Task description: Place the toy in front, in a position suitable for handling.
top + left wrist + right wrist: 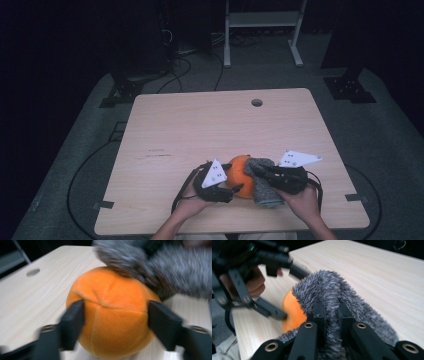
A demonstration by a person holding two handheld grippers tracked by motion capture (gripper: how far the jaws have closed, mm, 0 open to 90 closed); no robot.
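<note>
While the round orange plush ball (112,315) is sitting on the pale wooden bench (200,125) near its front edge, the left gripper (115,322) is flanking it with spread jaws, a sliver of gap showing on either side. Draping over the ball's top is a fuzzy grey cloth (329,290), which the right gripper (332,315) is pinching tightly between its jaws.

Matt orange plush ball (112,315) with stitched seams; shaggy grey fleece cloth (332,292); pale, smooth wood-grain surface (200,125); matt black plastic tongs (331,315).
</note>
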